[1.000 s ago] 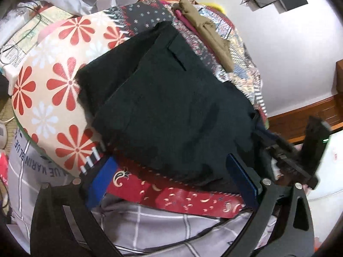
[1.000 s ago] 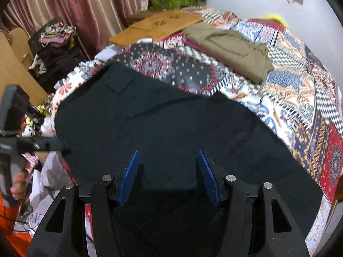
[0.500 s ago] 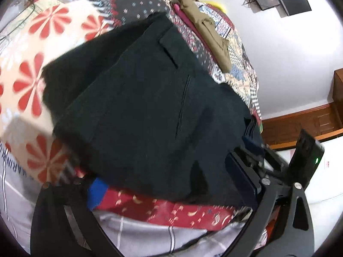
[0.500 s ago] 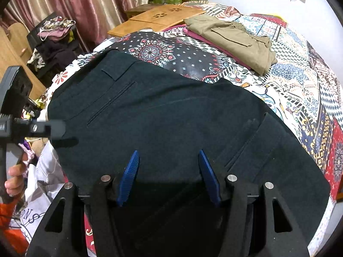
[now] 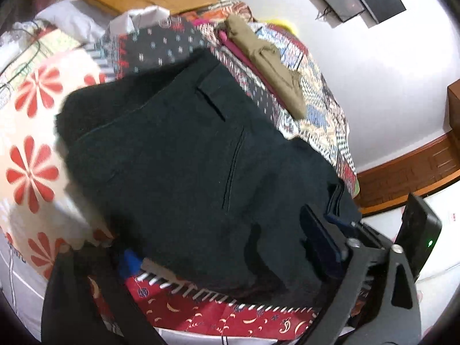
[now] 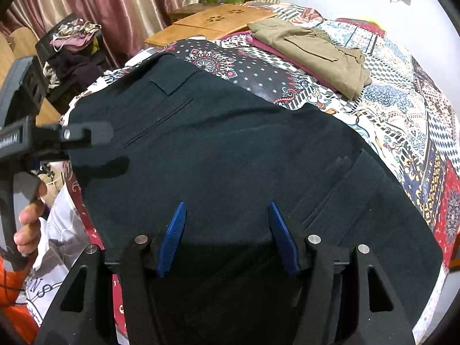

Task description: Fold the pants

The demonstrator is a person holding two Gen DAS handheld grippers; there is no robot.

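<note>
Dark navy pants (image 6: 224,149) lie folded on the patterned bedspread, waistband and back pocket toward the far left. They also fill the left wrist view (image 5: 184,166). My right gripper (image 6: 227,230) is open, its blue fingers spread just above the near part of the pants, holding nothing. My left gripper (image 5: 224,247) is open at the pants' near edge; its left blue finger (image 5: 130,261) is partly hidden under the cloth edge. The left gripper also shows in the right wrist view (image 6: 72,135) at the pants' left side.
Folded khaki pants (image 6: 313,49) lie on a magenta garment at the far side of the bed. A wooden lap table (image 6: 212,23) stands behind. A floral pillow (image 5: 31,149) lies left of the pants. A chair with clothes (image 6: 74,54) stands by the curtain.
The pants now show a flatter top with the back pocket seam and a folded leg layer at the right. My left gripper shifted in over the pants' edge. My right gripper stayed open.
</note>
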